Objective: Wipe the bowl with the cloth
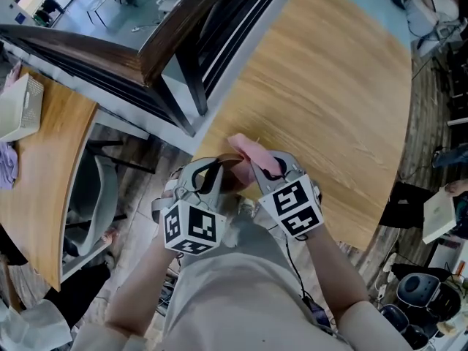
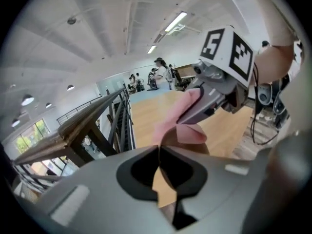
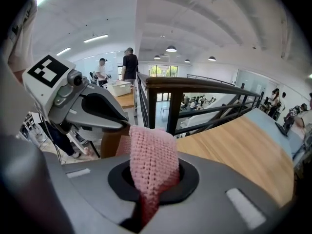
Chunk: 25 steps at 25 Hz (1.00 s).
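**Left gripper [image 2: 159, 151] shut on the bowl's rim, right gripper [image 3: 152, 174] pinching the cloth**

The left gripper's jaws are closed together on the thin brown wall of the bowl [image 1: 232, 178], which is held in the air over the near edge of the wooden table [image 1: 329, 86]. The right gripper's jaws are clamped on the pink knitted cloth [image 3: 151, 152]. A fold of it stands up out of the jaws, and its free end lies against the bowl, over that same near edge of the table. The two grippers sit close side by side there, their marker cubes turned towards the person, whose forearms reach in from below the table's near edge. Off the table's far left side runs a dark wooden railing [image 1: 139, 57], with a lower floor showing past it. Further left of the table stands a second wooden desk [image 1: 44, 174] with a white basket [image 1: 18, 108] on it. Several people stand in the room well beyond the table
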{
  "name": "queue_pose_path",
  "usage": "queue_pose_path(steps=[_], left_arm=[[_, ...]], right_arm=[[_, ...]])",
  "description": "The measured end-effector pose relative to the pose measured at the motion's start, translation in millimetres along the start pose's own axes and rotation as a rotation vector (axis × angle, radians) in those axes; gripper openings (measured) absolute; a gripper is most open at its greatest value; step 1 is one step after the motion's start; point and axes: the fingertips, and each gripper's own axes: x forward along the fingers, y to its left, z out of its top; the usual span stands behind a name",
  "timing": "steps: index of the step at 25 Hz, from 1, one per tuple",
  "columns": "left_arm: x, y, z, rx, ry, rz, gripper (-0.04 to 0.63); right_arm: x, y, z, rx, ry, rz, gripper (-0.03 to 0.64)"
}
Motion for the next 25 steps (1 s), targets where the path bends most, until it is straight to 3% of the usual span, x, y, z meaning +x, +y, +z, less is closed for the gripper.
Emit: queue_pose_path(steps=[7,13,20,25], left_arm=[[7,24,-20,-0.302,0.035,0.014,0.014],[9,36,-22,-0.402,0.02,0.032,0.014],[14,47,-16,-0.579,-0.032,0.032,0.017],[22,48,-5,-0.633,-0.061,0.03,0.017]], right_arm=[[12,7,-26,-0.002,0.062,0.029,0.014],[17,25,-39,0.002,0.096,0.075,0.014],[24,51,-43,0.004,0.113,0.147,0.014],[31,68,-36,0.056,0.088,0.205,0.014]])
